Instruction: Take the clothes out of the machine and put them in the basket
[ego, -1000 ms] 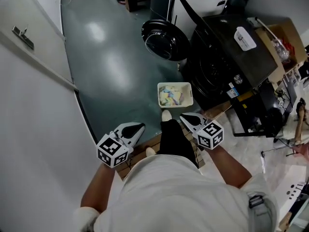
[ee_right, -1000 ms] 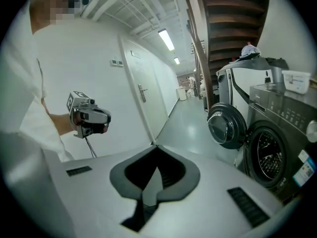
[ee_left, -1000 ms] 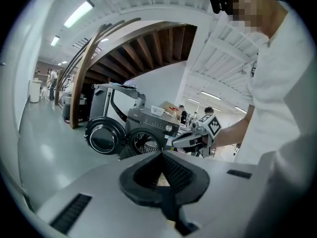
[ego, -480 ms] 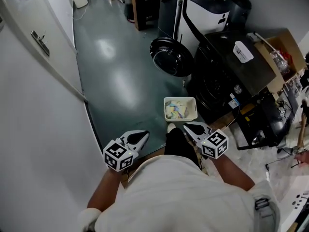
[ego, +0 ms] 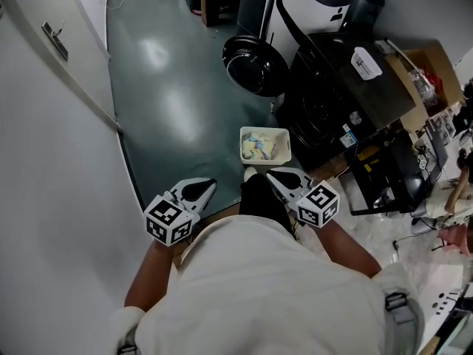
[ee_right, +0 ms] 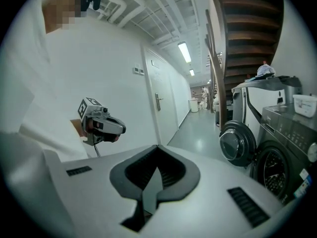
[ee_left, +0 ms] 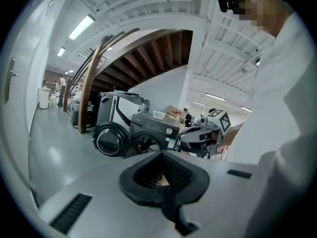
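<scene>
A black washing machine (ego: 336, 98) stands at the right with its round door (ego: 251, 63) swung open to the left. On the floor in front of it sits a small white basket (ego: 245, 146) holding pastel clothes (ego: 260, 146). Close to my body, my left gripper (ego: 196, 191) and right gripper (ego: 283, 183) hang on either side of my dark trouser leg, both shut and empty. The left gripper view has its shut jaws (ee_left: 161, 155) aimed toward the machine (ee_left: 154, 132) and door (ee_left: 109, 142). From the right gripper view, shut jaws (ee_right: 157, 148) face the corridor, the door (ee_right: 237, 142) at right.
A white wall with a door (ego: 52, 39) runs along the left. Green floor (ego: 170, 102) lies between it and the machine. Another machine (ego: 310, 2) stands behind, a cardboard box (ego: 436, 61) and cables (ego: 414, 198) crowd the right. A white tub (ego: 363, 62) rests on the washer's top.
Both grippers have lifted a little and stay shut and empty by my body. The head view has swung slightly, so the basket and machine have shifted in the picture.
</scene>
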`<state>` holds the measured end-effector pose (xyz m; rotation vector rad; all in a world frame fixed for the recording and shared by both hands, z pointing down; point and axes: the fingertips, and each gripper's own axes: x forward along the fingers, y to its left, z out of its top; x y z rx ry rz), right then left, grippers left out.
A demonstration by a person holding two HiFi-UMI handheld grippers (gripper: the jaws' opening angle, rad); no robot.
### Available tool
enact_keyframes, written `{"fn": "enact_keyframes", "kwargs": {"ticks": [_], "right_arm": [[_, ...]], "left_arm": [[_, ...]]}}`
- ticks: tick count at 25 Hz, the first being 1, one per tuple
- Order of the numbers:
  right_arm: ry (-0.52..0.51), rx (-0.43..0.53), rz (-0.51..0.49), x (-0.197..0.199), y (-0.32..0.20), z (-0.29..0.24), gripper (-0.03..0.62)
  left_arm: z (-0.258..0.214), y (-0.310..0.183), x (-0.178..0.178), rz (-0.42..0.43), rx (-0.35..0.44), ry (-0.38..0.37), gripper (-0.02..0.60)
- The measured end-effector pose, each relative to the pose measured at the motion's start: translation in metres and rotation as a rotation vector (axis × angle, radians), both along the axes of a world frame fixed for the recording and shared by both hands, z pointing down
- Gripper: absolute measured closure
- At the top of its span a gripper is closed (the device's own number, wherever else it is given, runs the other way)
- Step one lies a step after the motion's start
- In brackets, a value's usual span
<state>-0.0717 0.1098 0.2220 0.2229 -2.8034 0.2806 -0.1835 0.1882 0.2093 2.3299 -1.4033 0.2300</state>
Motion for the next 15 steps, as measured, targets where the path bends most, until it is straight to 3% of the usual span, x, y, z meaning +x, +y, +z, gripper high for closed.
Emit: {"fn": "enact_keyframes", "kwargs": {"ticks": [8, 15], "right_arm": [[-0.016, -0.001, 0.001, 0.011, 0.001, -0.002, 0.589], [-0.037, -0.002, 0.04, 0.021, 0.0, -0.003, 0.589]], "left_arm": [[0.008, 0.004, 0.006, -0.026, -0.018, 0.015, 0.586], [0.012, -0.004, 0.019, 0.015, -0.022, 0.014, 0.584]]}}
